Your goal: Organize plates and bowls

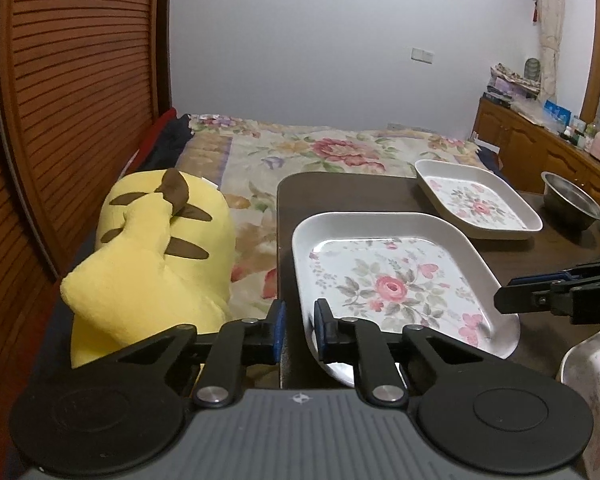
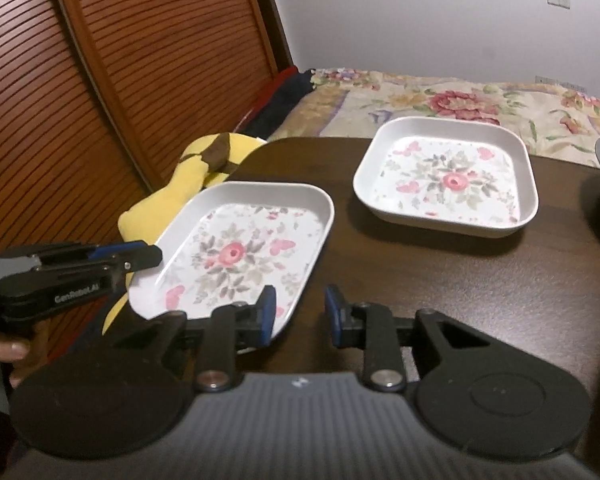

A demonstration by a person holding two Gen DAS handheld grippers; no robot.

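Two square floral plates sit on the dark wooden table (image 2: 440,280). The near plate (image 2: 240,248) lies at the table's left corner, partly overhanging the edge above a yellow plush toy (image 1: 152,252). The far plate (image 2: 448,176) lies well apart, toward the floral bedspread (image 1: 320,148). A steel bowl (image 1: 572,200) stands at the table's right side, and a third floral dish (image 1: 596,392) pokes in at the lower right of the left view.

Left gripper (image 1: 300,328) straddles the near plate's left rim: one blue pad outside, one inside, jaws narrow. Whether the pads actually press on the rim I cannot tell. Right gripper (image 2: 300,312) has its left pad over the same plate's near right corner and its right pad over bare table, with a gap between; it reads as open, nothing pinched.

Step in hand, by my judgement: a two-handed pickup of the near plate, probably to stack it on the far plate. The next move calls for both jaws to close firmly on opposite rims, then a level lift. The overhang means a one-sided pinch could tip the plate off the table.
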